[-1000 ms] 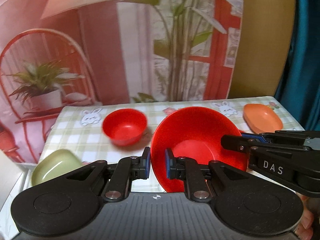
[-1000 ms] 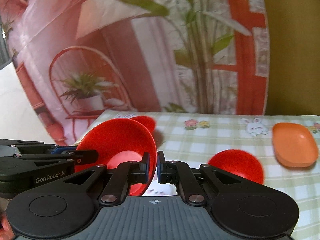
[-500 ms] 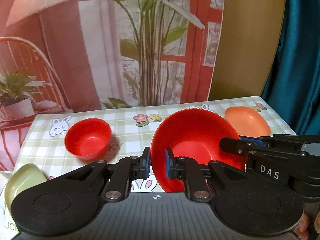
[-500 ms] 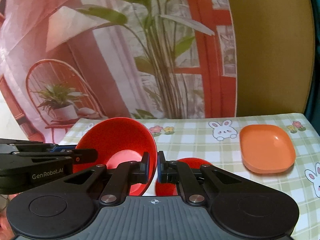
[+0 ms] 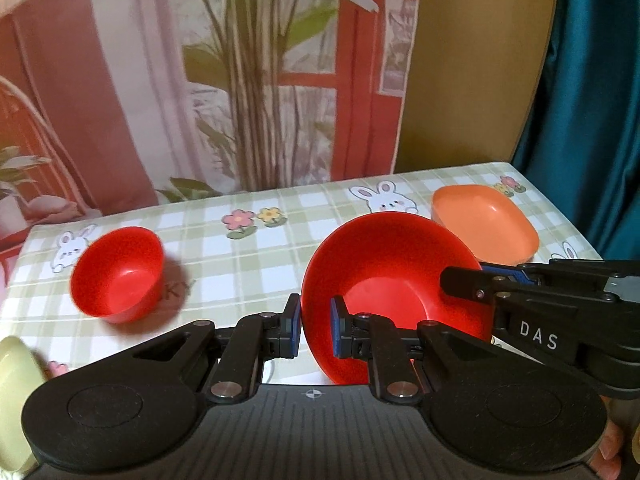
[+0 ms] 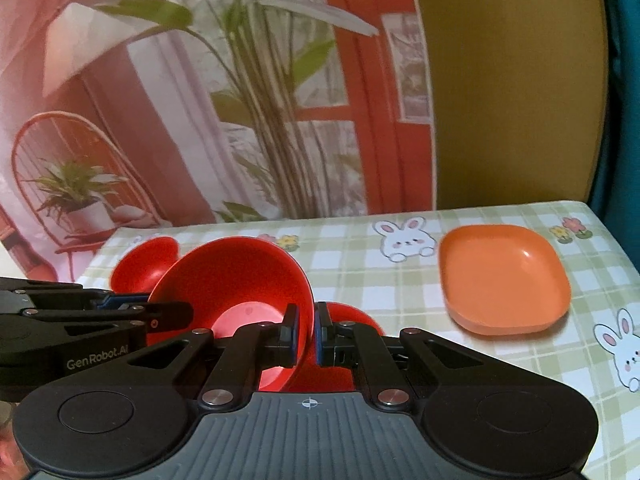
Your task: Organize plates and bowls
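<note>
A large red bowl (image 5: 384, 280) is held above the table between both grippers. My left gripper (image 5: 315, 330) is shut on its left rim. My right gripper (image 6: 305, 336) is shut on its right rim; the bowl also shows in the right wrist view (image 6: 236, 280). A small red bowl (image 5: 118, 274) sits on the table at the left. An orange squarish plate (image 6: 502, 278) lies at the right, also in the left wrist view (image 5: 486, 222). Another red dish (image 6: 348, 314) lies on the table just behind my right gripper, mostly hidden.
A pale green dish (image 5: 16, 396) sits at the near left edge. The table has a green checked cloth (image 5: 248, 256) with rabbits and flowers. A printed backdrop stands behind the table, a teal curtain (image 5: 592, 100) at the right.
Both grippers have carried the large red bowl to the right. The small red bowl and green dish have slid left in view; the orange plate is now closer.
</note>
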Demonstrator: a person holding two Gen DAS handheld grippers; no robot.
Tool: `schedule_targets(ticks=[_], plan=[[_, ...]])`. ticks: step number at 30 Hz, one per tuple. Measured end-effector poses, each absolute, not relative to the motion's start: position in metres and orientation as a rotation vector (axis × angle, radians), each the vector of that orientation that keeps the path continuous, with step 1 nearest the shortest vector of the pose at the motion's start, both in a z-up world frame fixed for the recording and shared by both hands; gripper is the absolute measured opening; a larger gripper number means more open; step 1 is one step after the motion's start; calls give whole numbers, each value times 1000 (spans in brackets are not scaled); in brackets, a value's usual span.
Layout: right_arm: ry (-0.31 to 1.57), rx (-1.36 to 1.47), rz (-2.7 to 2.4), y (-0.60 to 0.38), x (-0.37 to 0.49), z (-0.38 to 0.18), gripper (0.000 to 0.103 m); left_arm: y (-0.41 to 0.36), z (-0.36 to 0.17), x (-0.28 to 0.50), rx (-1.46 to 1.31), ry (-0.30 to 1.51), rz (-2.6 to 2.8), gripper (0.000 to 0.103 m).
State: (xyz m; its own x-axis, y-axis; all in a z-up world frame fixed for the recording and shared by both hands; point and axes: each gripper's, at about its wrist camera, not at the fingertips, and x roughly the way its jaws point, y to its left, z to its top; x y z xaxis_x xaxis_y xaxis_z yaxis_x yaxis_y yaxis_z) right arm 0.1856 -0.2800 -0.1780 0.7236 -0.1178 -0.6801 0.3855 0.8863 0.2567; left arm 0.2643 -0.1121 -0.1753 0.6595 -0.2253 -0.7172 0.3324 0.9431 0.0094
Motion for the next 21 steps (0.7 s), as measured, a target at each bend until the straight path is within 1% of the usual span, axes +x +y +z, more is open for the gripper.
schedule_targets(ticks=[13,21], plan=[[757,435,-322,-306,183,-210,7,-131,-202,281,190,833,-331,16],[764,443,-309,-308,185,-217,7,-133,-210,287,214,851,-316,16]])
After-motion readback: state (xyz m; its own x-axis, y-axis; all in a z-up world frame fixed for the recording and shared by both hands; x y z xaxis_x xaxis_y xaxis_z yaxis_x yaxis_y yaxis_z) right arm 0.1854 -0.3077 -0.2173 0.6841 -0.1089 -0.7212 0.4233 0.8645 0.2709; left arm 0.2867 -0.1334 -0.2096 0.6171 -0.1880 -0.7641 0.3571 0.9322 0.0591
